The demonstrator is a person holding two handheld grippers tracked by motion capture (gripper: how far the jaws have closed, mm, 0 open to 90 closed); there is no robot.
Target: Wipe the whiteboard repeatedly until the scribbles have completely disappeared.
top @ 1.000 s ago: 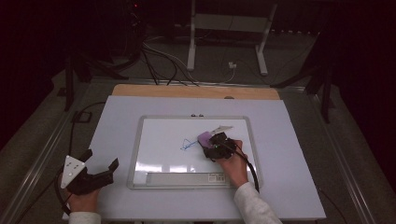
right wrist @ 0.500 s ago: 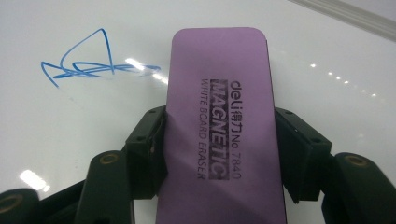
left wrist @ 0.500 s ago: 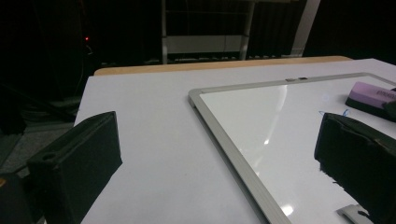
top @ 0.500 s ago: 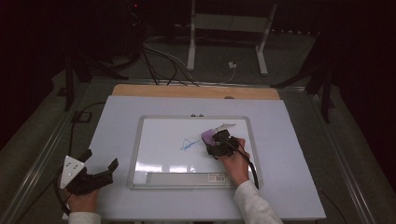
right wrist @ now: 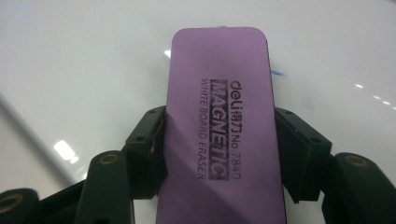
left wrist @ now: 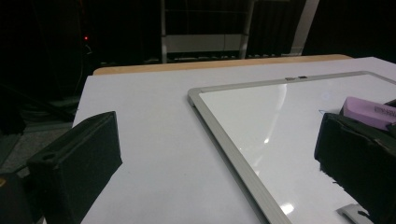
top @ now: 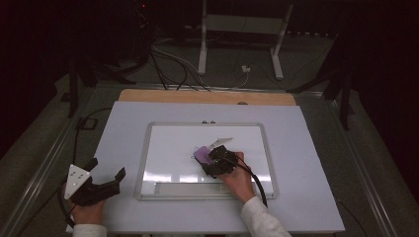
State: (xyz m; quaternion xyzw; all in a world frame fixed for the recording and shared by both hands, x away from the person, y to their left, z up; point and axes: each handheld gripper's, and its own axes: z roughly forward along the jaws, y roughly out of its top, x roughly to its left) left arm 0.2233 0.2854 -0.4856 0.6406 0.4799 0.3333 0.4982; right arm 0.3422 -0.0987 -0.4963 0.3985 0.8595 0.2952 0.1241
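A silver-framed whiteboard (top: 144,158) lies flat on the white table (top: 306,163). My right gripper (top: 205,157) is shut on a purple magnetic whiteboard eraser (top: 201,154), which lies face down on the board's middle. In the right gripper view the eraser (right wrist: 222,126) sits clamped between both black fingers (right wrist: 149,144), with a faint blue mark (right wrist: 280,73) just to its right. My left gripper (top: 107,169) stands open at the table's near left, off the board, with nothing between its jaws. In the left gripper view (left wrist: 219,154) the eraser (left wrist: 369,109) shows at the far right over the board's frame (left wrist: 233,140).
A marker tray (top: 188,187) runs along the whiteboard's near edge. A wooden strip (top: 207,96) borders the table's far side. Beyond it on the dark floor are cables (top: 173,64) and a metal stand (top: 237,29).
My right gripper has slid the eraser leftward and a little nearer, over the blue scribble that showed beside it earlier. The left gripper has stayed put.
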